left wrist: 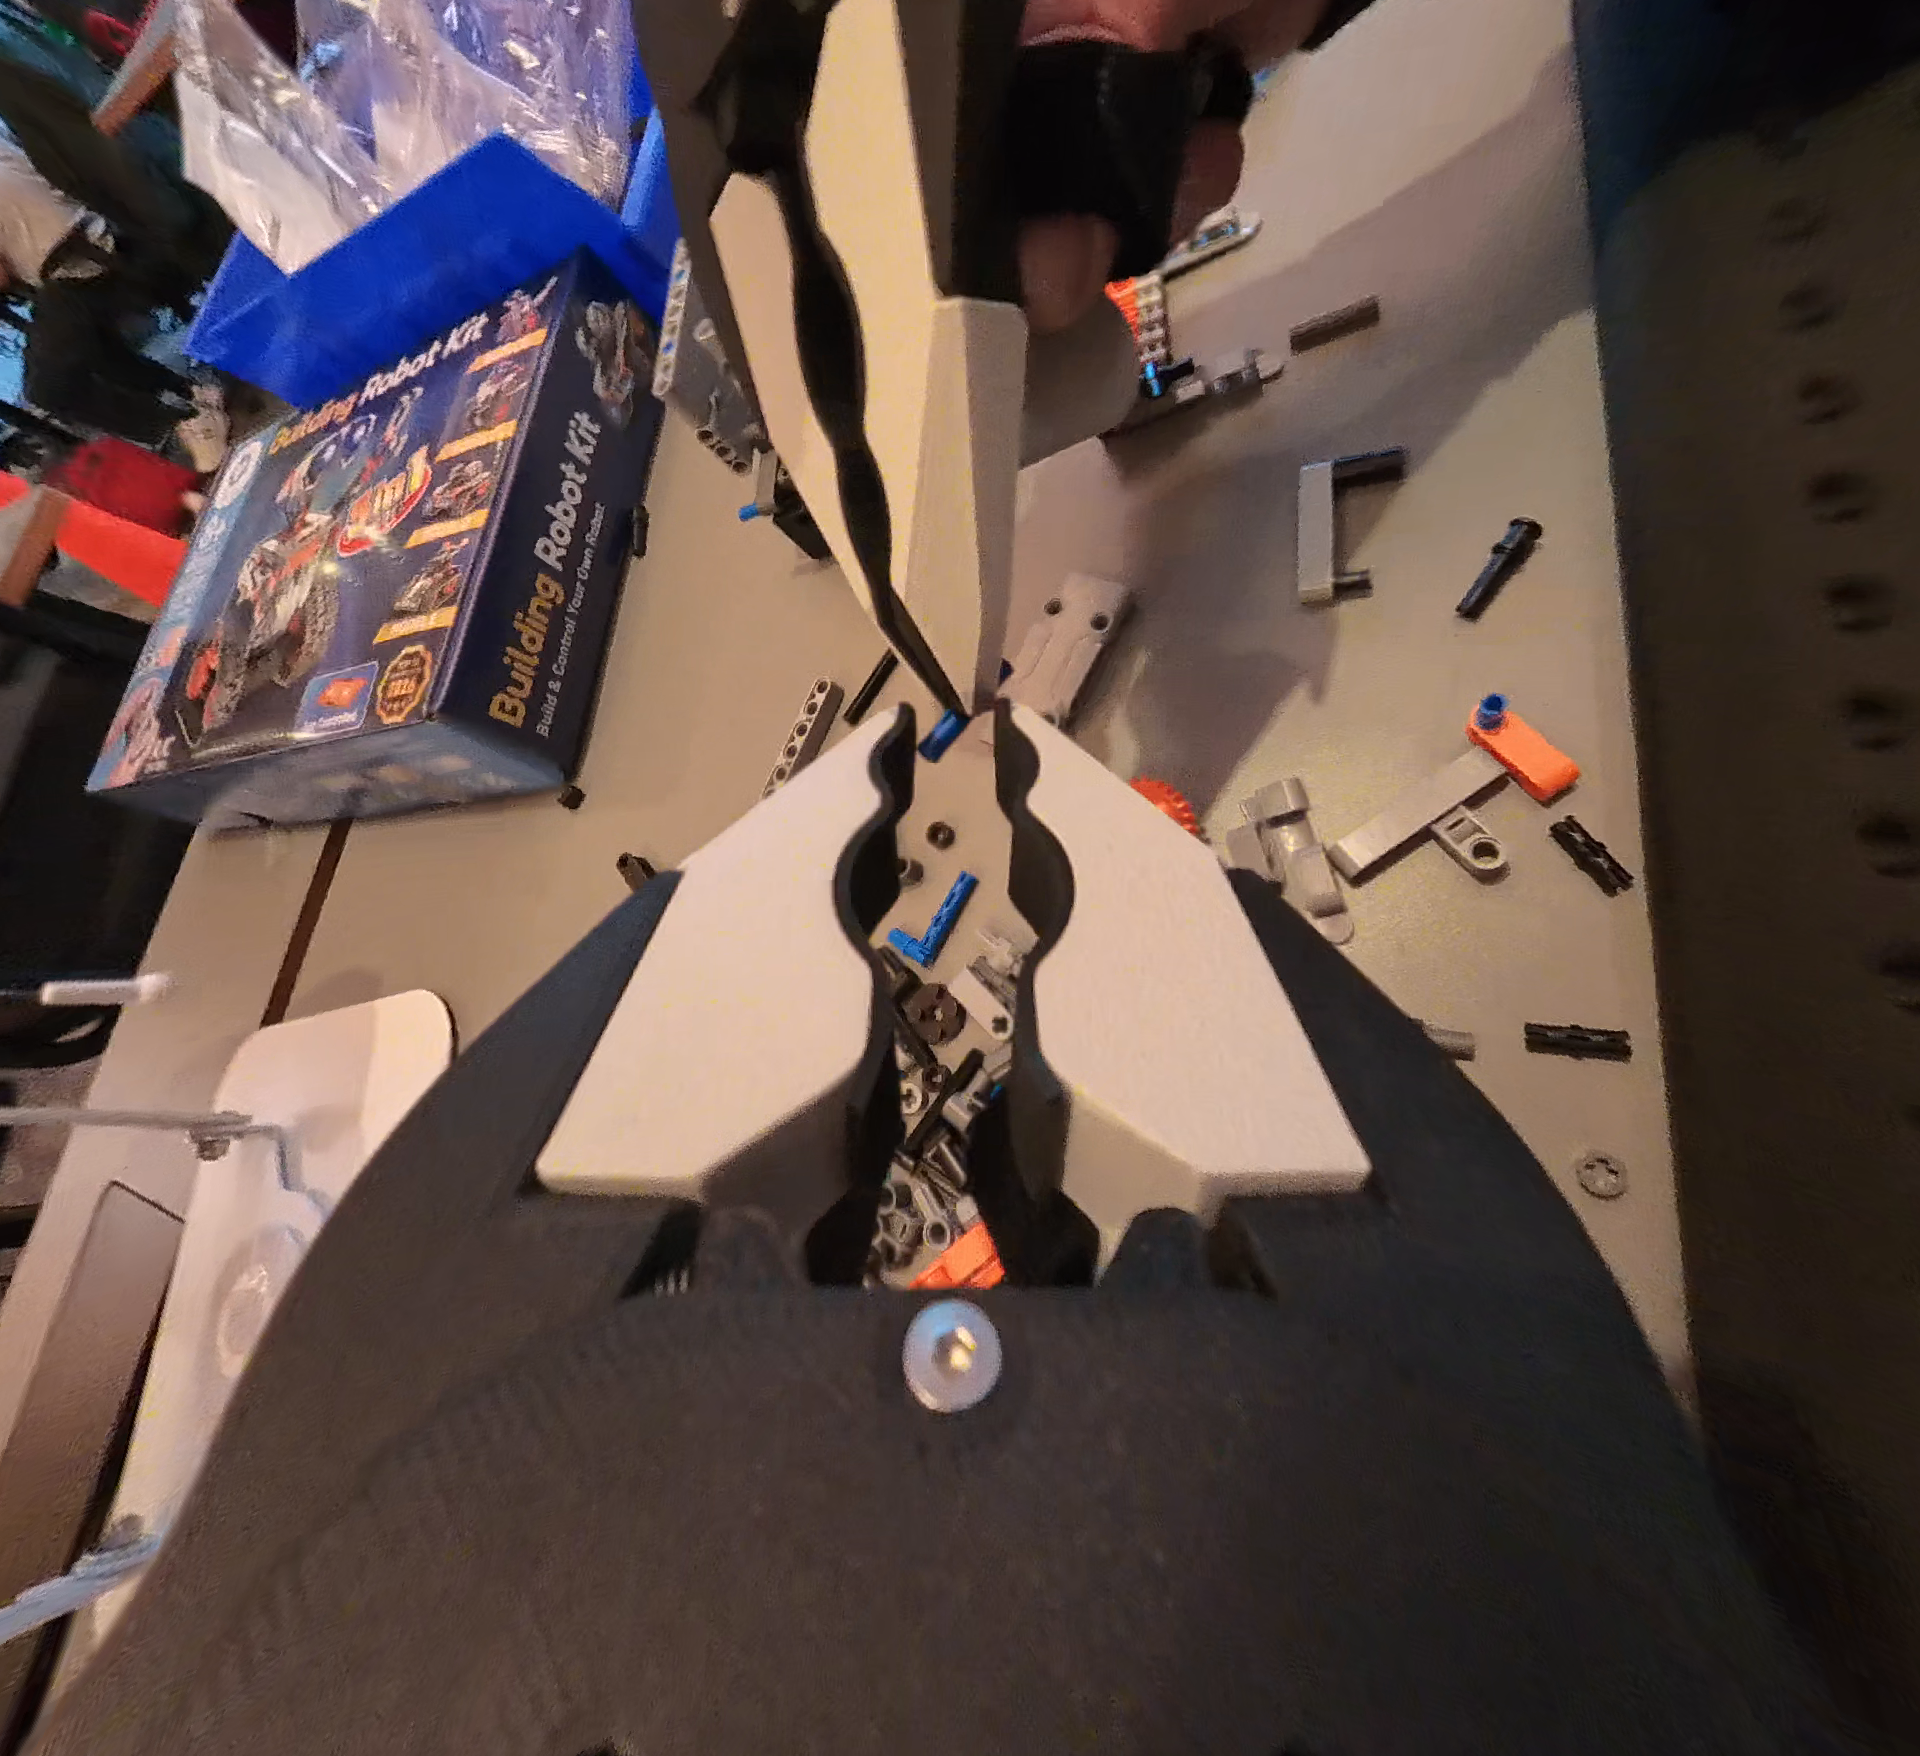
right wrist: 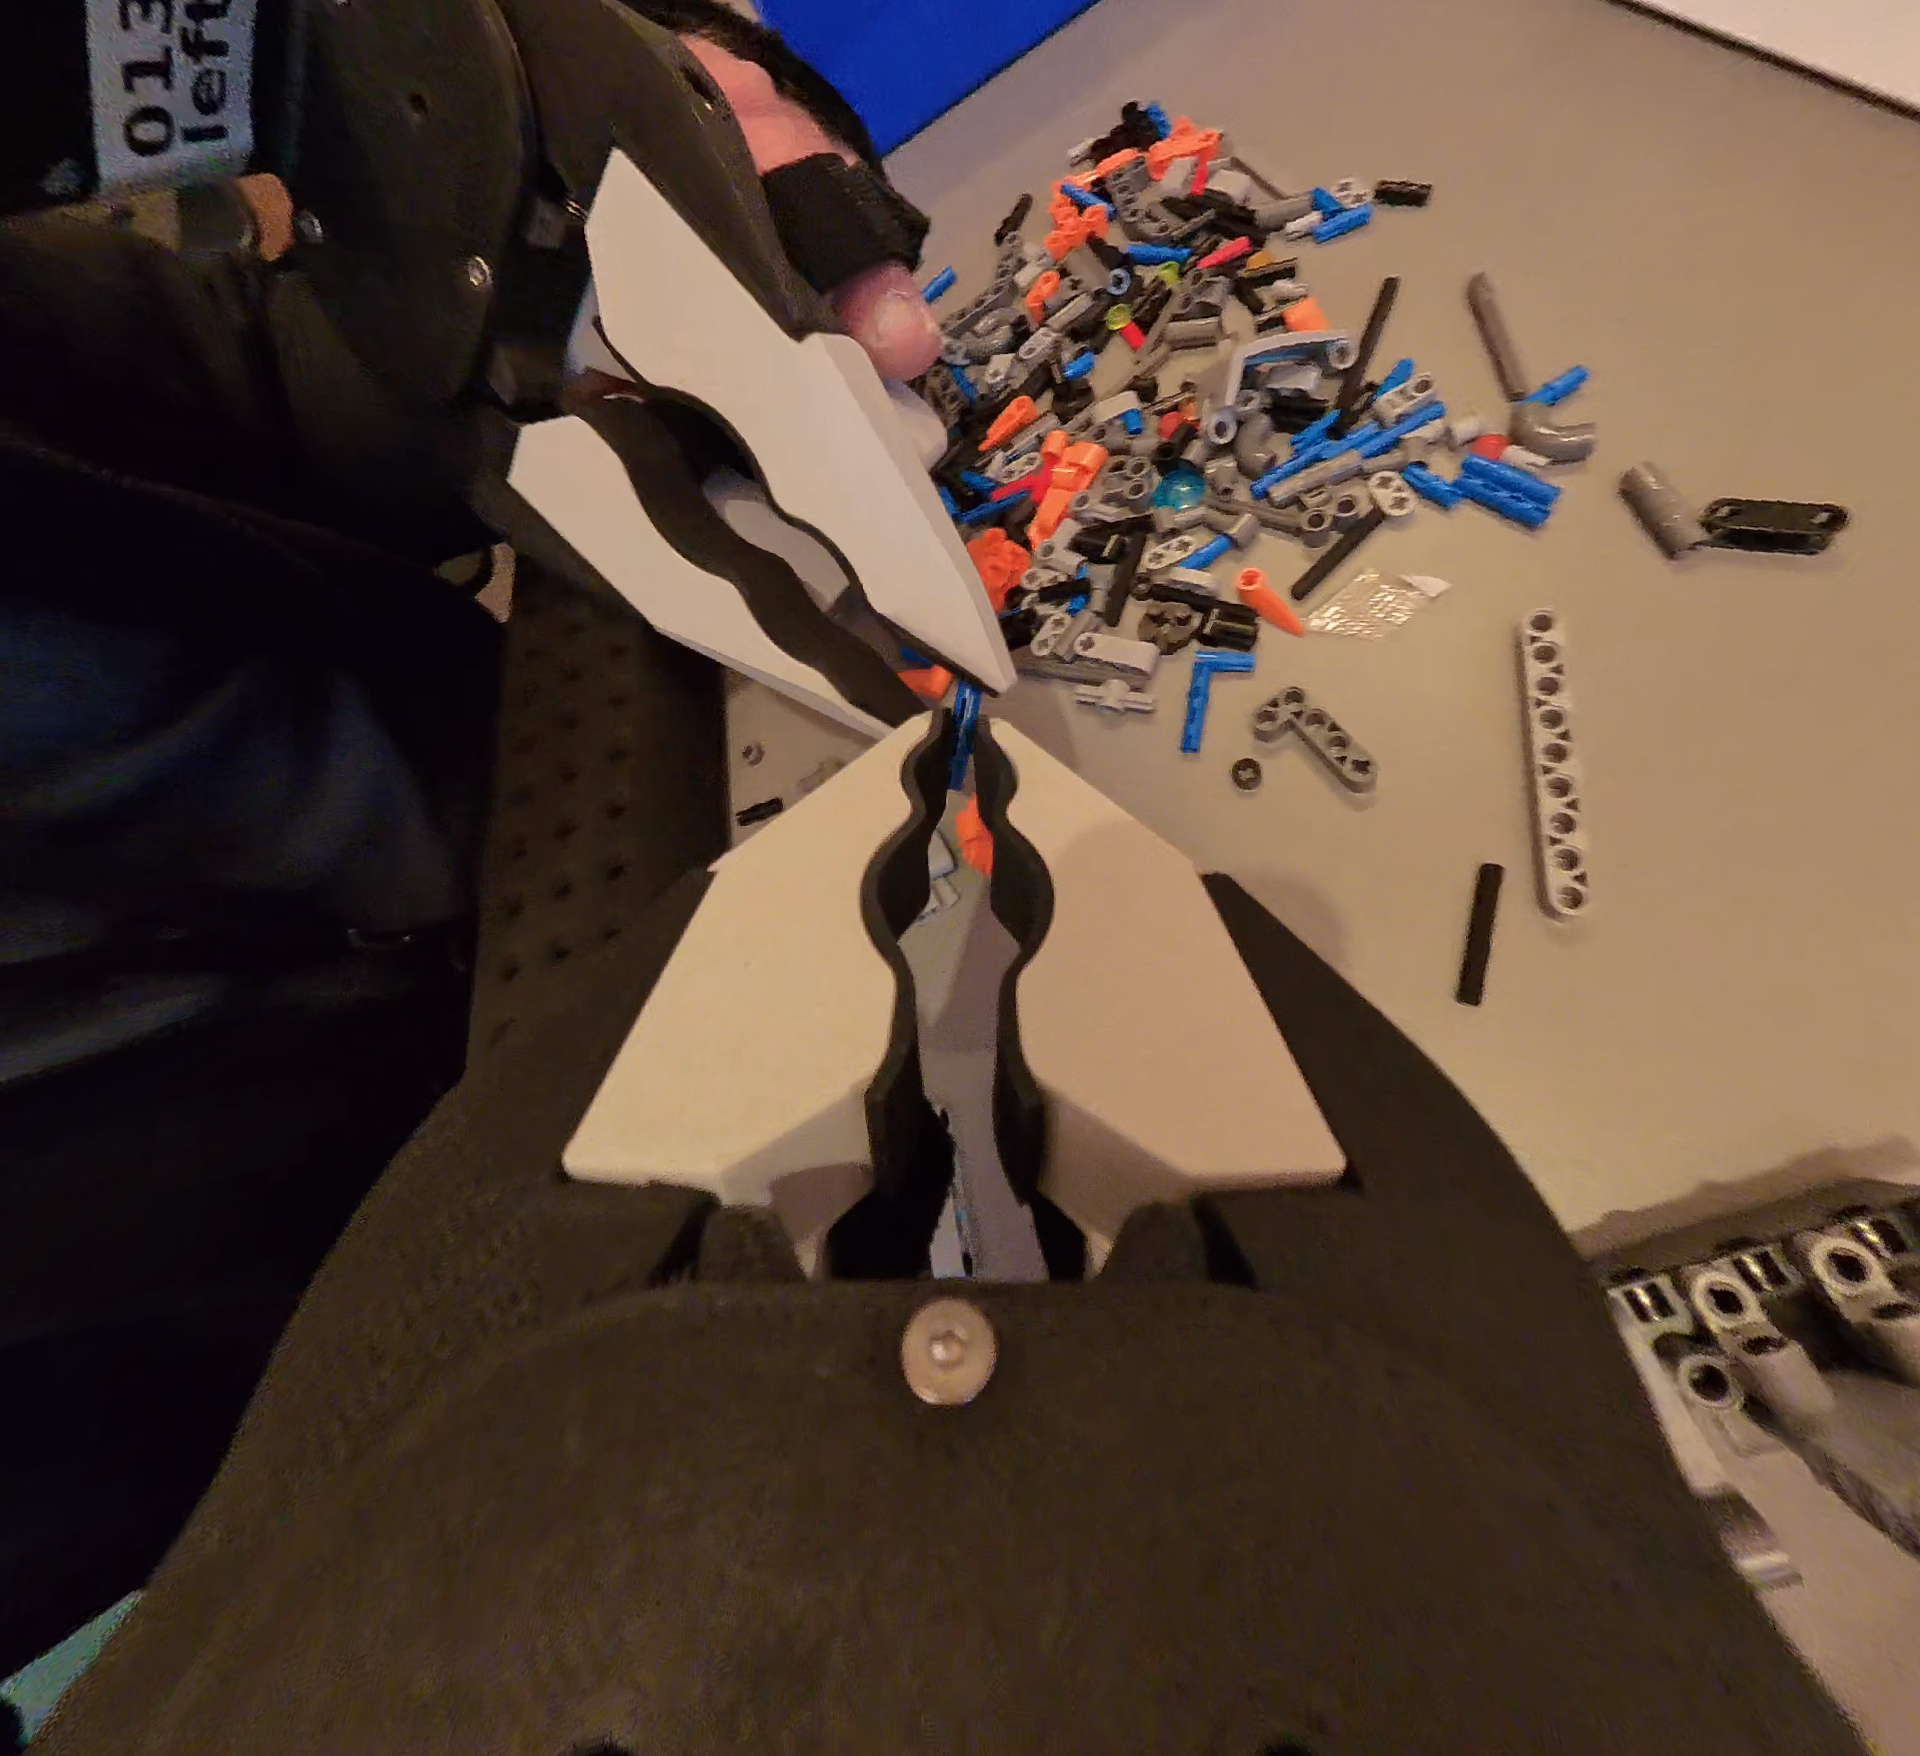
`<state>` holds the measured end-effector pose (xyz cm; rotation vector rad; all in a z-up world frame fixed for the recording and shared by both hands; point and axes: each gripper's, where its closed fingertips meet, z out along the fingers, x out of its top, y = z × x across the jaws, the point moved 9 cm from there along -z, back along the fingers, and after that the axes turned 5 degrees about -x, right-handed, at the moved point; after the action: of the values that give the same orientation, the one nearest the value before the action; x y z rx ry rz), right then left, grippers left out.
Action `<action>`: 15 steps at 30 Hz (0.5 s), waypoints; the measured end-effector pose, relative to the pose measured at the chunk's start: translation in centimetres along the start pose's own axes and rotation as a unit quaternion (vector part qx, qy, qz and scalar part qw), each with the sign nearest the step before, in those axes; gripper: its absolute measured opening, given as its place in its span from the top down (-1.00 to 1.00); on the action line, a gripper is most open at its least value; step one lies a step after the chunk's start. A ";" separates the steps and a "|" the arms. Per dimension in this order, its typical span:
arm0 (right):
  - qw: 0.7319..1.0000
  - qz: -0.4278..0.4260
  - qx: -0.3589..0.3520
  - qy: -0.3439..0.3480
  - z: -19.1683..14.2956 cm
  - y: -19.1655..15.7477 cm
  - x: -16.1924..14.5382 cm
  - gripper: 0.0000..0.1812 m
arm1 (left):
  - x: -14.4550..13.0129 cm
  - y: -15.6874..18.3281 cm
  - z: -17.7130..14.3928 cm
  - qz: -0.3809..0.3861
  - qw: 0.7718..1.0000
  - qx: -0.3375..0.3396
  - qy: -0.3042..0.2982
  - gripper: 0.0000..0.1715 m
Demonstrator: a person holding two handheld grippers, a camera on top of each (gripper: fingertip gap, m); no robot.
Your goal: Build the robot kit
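My two grippers meet tip to tip above the grey table (left wrist: 1403, 179). My right gripper (right wrist: 963, 719) is shut on a small blue pin (right wrist: 963, 738), which stands lengthwise between its pads. In the left wrist view the right gripper (left wrist: 964, 700) comes down from above, with the blue pin (left wrist: 943, 732) sticking out below its tips. My left gripper (left wrist: 951, 719) has its jaws a narrow gap apart around that pin, and I see no firm grip. In the right wrist view the left gripper (right wrist: 951, 704) comes in from the upper left.
A pile of small blue, orange, grey and black building parts (right wrist: 1195, 459) lies beyond the tips. Loose parts lie around it, including a long grey beam (right wrist: 1553, 761). A dark printed kit box (left wrist: 395, 543) and a blue bin (left wrist: 436, 272) with plastic bags stand on the left. Left and right tips are no more than a few centimetres apart.
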<state>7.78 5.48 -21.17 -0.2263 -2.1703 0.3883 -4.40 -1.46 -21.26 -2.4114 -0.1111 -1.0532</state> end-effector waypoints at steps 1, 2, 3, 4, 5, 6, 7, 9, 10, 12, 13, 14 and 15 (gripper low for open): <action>1.000 0.001 0.006 0.000 0.0 0.0 -0.1 0.98 | 0.0 0.2 0.1 0.009 1.000 0.001 -0.006 0.86; 1.000 0.004 0.012 0.001 -0.1 0.0 -0.2 0.98 | 0.1 0.3 0.2 0.016 1.000 0.004 -0.006 0.87; 1.000 0.008 0.021 0.006 -0.2 0.0 -0.2 0.98 | 0.1 0.4 0.1 0.018 1.000 0.003 -0.004 0.88; 0.999 0.011 0.026 0.014 -0.3 0.0 -0.2 0.98 | 0.2 0.3 0.0 0.016 1.000 0.004 0.000 0.89; 0.999 0.014 0.031 0.023 -0.5 0.0 -0.1 0.99 | 0.3 0.3 -0.1 0.014 1.000 0.001 0.003 0.96; 0.999 0.017 0.036 0.030 -0.6 0.0 0.0 0.99 | 0.4 0.4 -0.2 0.016 1.000 0.005 0.007 0.97; 0.998 0.021 0.039 0.037 -0.7 0.0 0.1 0.99 | 0.5 0.4 -0.4 0.019 1.000 0.011 0.009 0.97; 0.998 0.025 0.042 0.049 -0.9 0.0 0.1 0.99 | 0.7 0.3 -0.5 0.023 1.000 0.019 0.009 0.97; 0.997 0.028 0.040 0.056 -1.0 0.1 0.1 0.99 | 0.7 0.3 -0.6 0.023 0.999 0.022 0.008 0.98; 0.997 0.029 0.032 0.063 -1.3 0.4 0.1 0.93 | 0.6 0.3 -0.7 0.027 0.999 0.026 0.004 0.98; 0.997 0.026 0.032 0.064 -1.5 0.4 0.0 0.92 | 0.6 0.3 -0.8 0.027 0.999 0.027 0.005 0.98; 0.997 0.022 0.033 0.065 -1.6 0.3 0.0 0.91 | 0.7 0.3 -0.8 0.028 0.999 0.028 0.006 0.98; 0.997 0.019 0.034 0.063 -1.6 0.2 0.0 0.90 | 0.8 0.3 -0.9 0.031 0.999 0.030 0.006 0.98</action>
<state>9.07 6.01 -20.40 -0.2470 -2.0275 0.4558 -4.38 -2.26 -20.35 -2.3389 -0.0632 -1.0228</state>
